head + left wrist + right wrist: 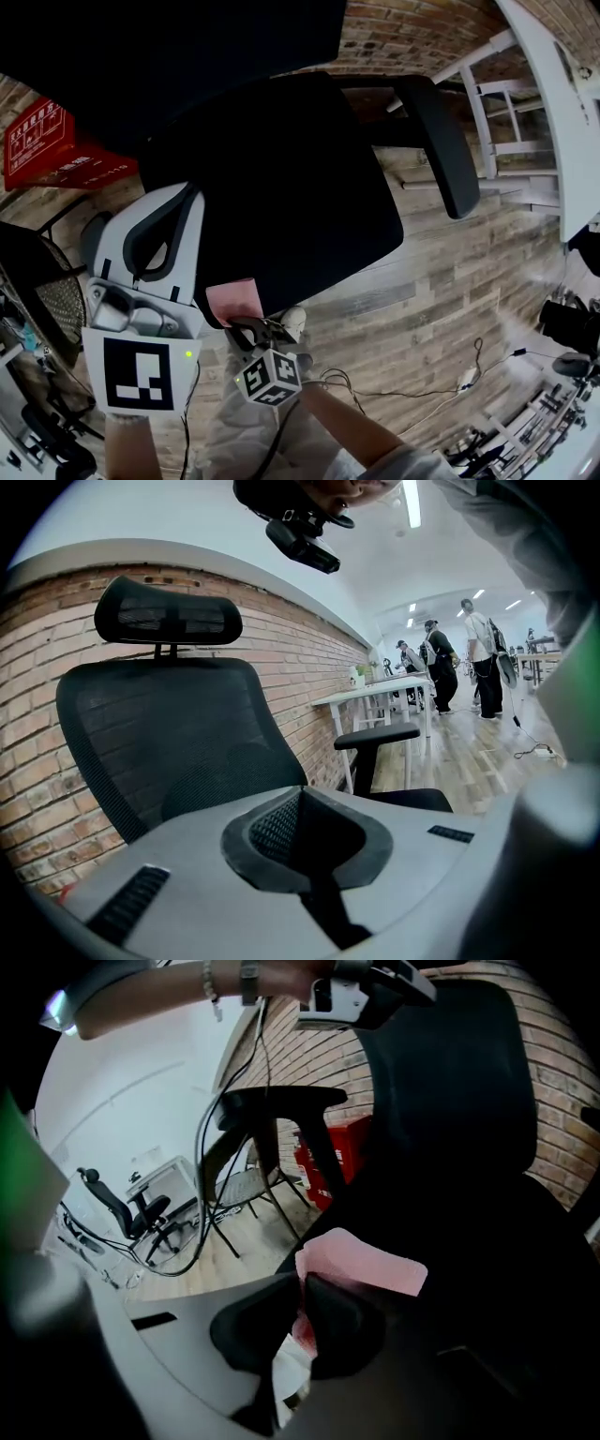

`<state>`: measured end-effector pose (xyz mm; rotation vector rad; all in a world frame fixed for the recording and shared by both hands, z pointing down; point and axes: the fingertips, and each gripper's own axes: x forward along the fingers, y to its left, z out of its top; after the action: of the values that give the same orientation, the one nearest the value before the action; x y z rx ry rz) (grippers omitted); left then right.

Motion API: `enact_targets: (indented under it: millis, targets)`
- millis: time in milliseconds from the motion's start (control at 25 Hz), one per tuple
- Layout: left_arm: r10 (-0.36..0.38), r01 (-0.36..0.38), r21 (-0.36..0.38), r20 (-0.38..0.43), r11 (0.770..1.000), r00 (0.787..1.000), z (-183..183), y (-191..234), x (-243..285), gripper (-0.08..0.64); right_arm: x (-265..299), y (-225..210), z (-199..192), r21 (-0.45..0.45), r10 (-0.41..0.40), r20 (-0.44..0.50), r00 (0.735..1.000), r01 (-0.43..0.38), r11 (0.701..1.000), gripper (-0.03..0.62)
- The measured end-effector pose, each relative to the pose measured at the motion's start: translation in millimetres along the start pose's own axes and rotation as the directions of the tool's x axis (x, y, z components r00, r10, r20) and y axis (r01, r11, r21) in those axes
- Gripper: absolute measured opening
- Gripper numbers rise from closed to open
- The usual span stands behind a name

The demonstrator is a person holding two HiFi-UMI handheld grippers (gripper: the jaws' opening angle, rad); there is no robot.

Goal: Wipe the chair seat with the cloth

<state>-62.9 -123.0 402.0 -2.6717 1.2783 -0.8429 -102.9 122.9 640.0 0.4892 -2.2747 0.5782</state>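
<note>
Right gripper (302, 1302) is clenched on the pink cloth (361, 1262), a fold pinched between the pads and the free flap standing out ahead of the jaws. In the head view the cloth sits at the near edge of the black chair seat (281, 178), roughly seven o'clock. It is touching the lip or just over it; I can't tell which. Left gripper (187, 197) hangs off at eight o'clock of the seat, jaws together on nothing, pointing toward the backrest (159, 733).

By my reading the wipe is only at its start, with most of the seat yet to be covered. To do it well, lay the flap flat on the fabric and tilt the right gripper low so that cloth, not plastic, meets the seat. Then sweep from seven o'clock toward one o'clock, up to the backrest, in overlapping lanes. Work across to the armrest (441, 141) side at three o'clock.

A firm grip matters here, because the pinch is near the cloth's edge and the seat fabric may tug it free. The chair probably swivels, so the idle left gripper could steady it.
</note>
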Motion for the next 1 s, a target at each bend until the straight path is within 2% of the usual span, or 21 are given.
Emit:
enact_targets:
  millis: [120,240,400,560,760,1000]
  targets:
    - [0.001,-0.001,0.002,-0.003,1.0,1.0,-2,0,-1,0.018,4,14,-3,-0.043,0.035,-0.011,0.999,-0.035,0.998,0.049]
    - [0.0,0.0,-0.001,-0.003,1.0,1.0,-2,0,-1,0.018,3,10,-12,-0.027,0.021,-0.029,0.999,-0.021,0.999,0.049]
    - [-0.005,0.005,-0.003,-0.006,1.0,1.0,-3,-3,-1,0.018,-6,-12,-35,0.037,-0.046,-0.066,0.997,0.048,0.998,0.049]
    - [-0.019,0.019,0.0,-0.002,1.0,1.0,-3,-10,1,0.018,-25,-49,-65,0.098,-0.148,-0.109,0.983,0.159,0.982,0.049]
    - [-0.039,0.039,0.01,0.005,0.999,0.999,2,-18,7,0.018,-64,-111,-105,0.157,-0.305,-0.174,0.936,0.332,0.93,0.049]
    - [-0.061,0.061,0.009,0.004,0.998,0.998,6,-31,14,0.018,-123,-193,-144,0.198,-0.48,-0.241,0.844,0.526,0.827,0.049]
